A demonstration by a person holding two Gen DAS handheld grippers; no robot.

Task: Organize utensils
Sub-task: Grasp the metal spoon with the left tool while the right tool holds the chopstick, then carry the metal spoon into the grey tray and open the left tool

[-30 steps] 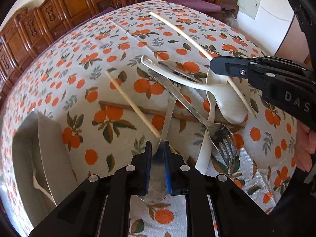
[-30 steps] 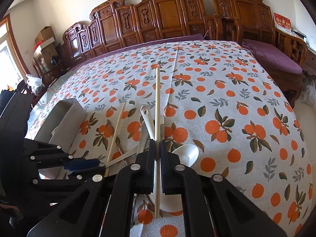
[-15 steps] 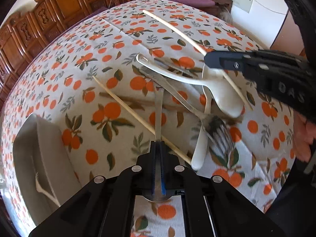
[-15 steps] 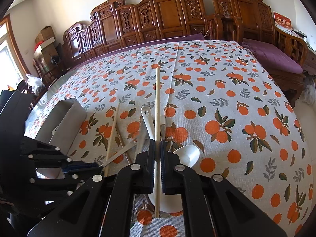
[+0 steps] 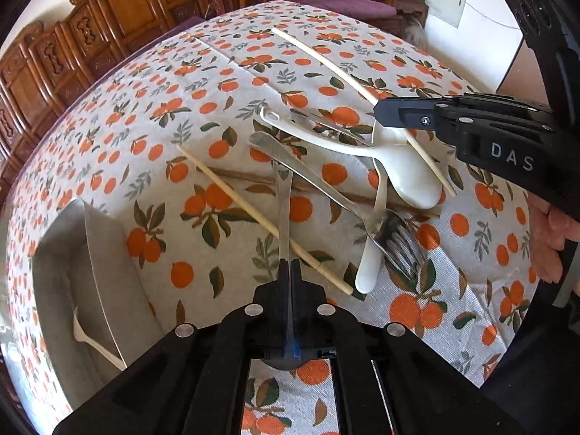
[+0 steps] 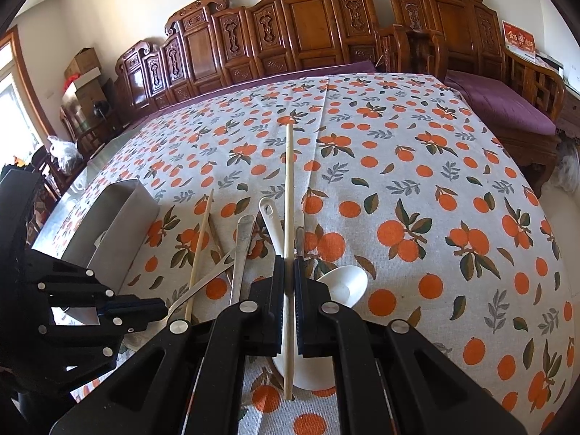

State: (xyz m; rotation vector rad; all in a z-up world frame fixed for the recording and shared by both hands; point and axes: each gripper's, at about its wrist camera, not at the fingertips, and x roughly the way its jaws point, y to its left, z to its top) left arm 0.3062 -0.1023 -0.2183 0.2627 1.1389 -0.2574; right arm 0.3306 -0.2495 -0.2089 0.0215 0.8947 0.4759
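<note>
My left gripper (image 5: 289, 266) is shut on the neck of a metal spoon (image 5: 284, 214); its handle points away and its bowl sits under the jaws. My right gripper (image 6: 289, 262) is shut on a pale chopstick (image 6: 289, 181), held just above the table. In the left wrist view that gripper (image 5: 377, 113) and its chopstick (image 5: 319, 58) hang over a white spoon (image 5: 409, 181). A metal fork (image 5: 366, 214), a second white spoon (image 5: 371, 253), another pale chopstick (image 5: 253, 212) and a dark chopstick (image 5: 250, 180) lie in a crossed heap.
A grey divided tray (image 5: 61, 290) stands at the table's left edge, with a white utensil (image 5: 87, 337) in one slot; it shows in the right wrist view as the tray (image 6: 119, 214). Carved wooden chairs (image 6: 308, 36) ring the table. A person's hand (image 5: 551, 239) holds the right gripper.
The left jaws have shut on the metal spoon's neck, and the spoon's handle has shifted a little over the heap. The right gripper and its chopstick have stayed still.
</note>
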